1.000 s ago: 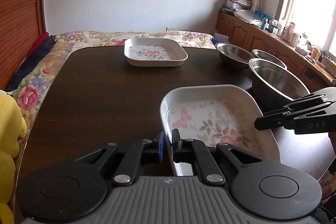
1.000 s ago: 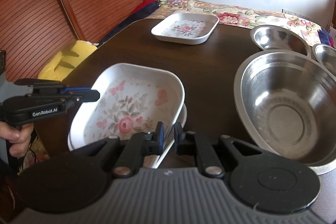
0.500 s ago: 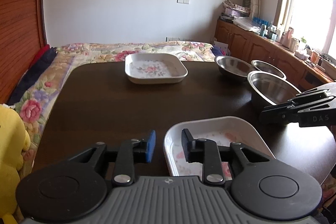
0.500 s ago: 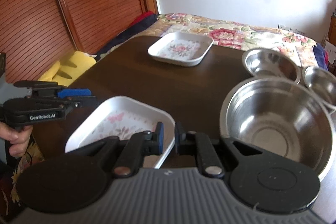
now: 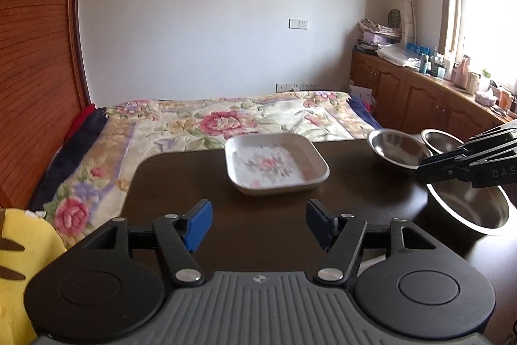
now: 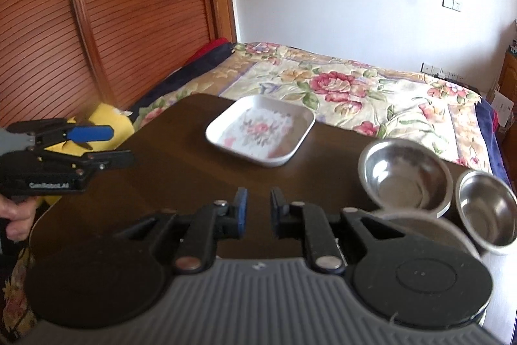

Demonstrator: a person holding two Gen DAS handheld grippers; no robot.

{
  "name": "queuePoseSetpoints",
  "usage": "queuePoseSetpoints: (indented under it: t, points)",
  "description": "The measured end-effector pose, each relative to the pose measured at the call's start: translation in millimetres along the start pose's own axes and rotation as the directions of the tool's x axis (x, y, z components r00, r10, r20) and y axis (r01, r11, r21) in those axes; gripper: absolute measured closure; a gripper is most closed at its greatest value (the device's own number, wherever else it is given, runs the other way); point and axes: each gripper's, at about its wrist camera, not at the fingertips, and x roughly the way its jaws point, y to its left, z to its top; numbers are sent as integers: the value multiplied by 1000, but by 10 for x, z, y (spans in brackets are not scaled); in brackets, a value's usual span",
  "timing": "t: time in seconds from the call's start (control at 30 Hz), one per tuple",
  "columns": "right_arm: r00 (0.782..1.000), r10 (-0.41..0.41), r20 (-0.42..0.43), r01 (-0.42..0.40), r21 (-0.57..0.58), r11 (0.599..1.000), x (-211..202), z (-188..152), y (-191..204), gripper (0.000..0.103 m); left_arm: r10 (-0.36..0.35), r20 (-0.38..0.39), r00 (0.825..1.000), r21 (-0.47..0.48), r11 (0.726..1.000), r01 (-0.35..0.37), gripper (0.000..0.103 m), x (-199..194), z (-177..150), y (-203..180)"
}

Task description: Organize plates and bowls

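Observation:
A white square plate with a flower print [image 5: 276, 164] [image 6: 260, 131] lies at the far side of the dark table [image 5: 206, 180] [image 6: 168, 170]. Three steel bowls stand to the right: a medium one [image 5: 397, 147] [image 6: 405, 173], a small one [image 5: 441, 141] [image 6: 488, 212] and a large one [image 5: 468, 209] [image 6: 420, 227], partly behind my right gripper. My left gripper [image 5: 258, 225] [image 6: 97, 144] hangs wide open over bare table. My right gripper [image 6: 258, 210] [image 5: 420, 165] is open by a narrow gap with nothing between its pads. The near plates are out of view.
A yellow plush toy [image 5: 19, 248] [image 6: 110, 118] sits off the table's left edge. A bed with a flowered cover [image 5: 226, 118] [image 6: 355, 86] lies behind the table. Wooden cabinets [image 5: 420, 96] with clutter run under the window on the right. A hand [image 6: 16, 212] holds the left gripper.
My left gripper let go of the near flowered plate and opened wide. Both grippers rose and tilted up, so the near plate has dropped out of view.

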Motion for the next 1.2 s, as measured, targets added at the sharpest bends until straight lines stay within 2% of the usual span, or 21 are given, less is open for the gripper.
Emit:
queuePoseSetpoints:
  t: [0.03,0.1,0.37,0.53,0.7,1.03,1.13,1.2]
  points:
    - [1000,0,-1,0,5,1000,41,46,-14,74,2,0,1000,2,1000,-2,12,34,38,28]
    - [1000,7,-6,-7,22,1000,132,140,-41,65,9,0,1000,10,1000,-9,11,100,108,68]
    - [999,21,-37,-20,29,999,482,472,-54,60,11,-12,1000,12,1000,-11,10,395,301,239]
    - [998,5,-59,-4,21,1000,724,636,-75,46,3,-28,1000,-5,1000,-3,7,658,407,374]
    - [995,-6,-97,9,33,999,973,736,-156,42,-7,-51,999,-6,1000,7,7,919,466,451]
    - [981,0,-194,19,92,996,1393,796,-351,42,-48,-95,994,-2,999,48,7,1350,528,556]
    - [977,5,-215,18,105,994,1501,789,-381,42,-57,-110,992,-9,998,56,11,1455,528,571]
    - [974,8,-227,17,108,994,1556,791,-395,42,-63,-124,990,-18,998,61,18,1523,527,592]
